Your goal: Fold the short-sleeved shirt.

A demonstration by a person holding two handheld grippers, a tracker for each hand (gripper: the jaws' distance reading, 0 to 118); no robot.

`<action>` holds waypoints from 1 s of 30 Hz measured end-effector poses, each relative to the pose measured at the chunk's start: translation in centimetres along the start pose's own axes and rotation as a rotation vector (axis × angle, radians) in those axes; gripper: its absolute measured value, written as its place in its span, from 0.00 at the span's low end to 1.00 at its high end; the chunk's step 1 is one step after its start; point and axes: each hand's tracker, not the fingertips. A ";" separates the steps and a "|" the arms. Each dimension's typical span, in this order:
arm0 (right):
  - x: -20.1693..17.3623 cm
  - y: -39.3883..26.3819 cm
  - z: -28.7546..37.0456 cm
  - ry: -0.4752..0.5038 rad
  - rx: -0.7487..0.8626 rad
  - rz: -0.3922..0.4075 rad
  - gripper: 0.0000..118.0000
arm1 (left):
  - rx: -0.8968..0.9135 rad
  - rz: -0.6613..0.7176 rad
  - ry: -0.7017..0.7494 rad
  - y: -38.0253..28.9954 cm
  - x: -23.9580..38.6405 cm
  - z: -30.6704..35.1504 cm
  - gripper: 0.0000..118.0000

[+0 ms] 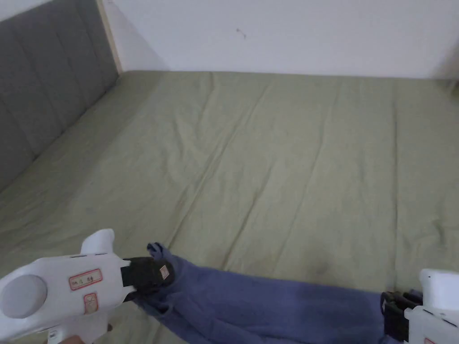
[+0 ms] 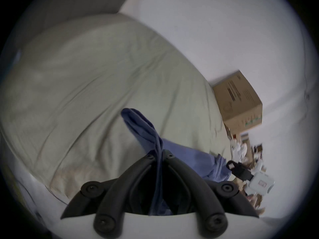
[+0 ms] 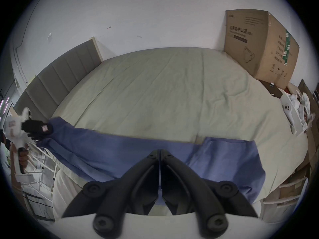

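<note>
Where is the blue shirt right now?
The blue shirt lies at the near edge of the green bed, stretched between the left gripper and the right gripper.

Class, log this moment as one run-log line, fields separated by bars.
left tongs: shut on blue shirt | right tongs: shut on blue shirt | shirt: stretched across green bed near edge | fold: not yet done

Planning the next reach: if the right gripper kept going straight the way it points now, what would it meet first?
The right gripper is shut on the blue shirt. Beyond the cloth lies bare green bed sheet, then the white wall. It would probably skim over the sheet first; depth is unclear.
</note>
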 end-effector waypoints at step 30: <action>4.3 -3.8 5.0 -0.152 0.198 -0.060 0.01 | -0.311 -0.213 -0.015 -8.0 11.3 -14.6 0.01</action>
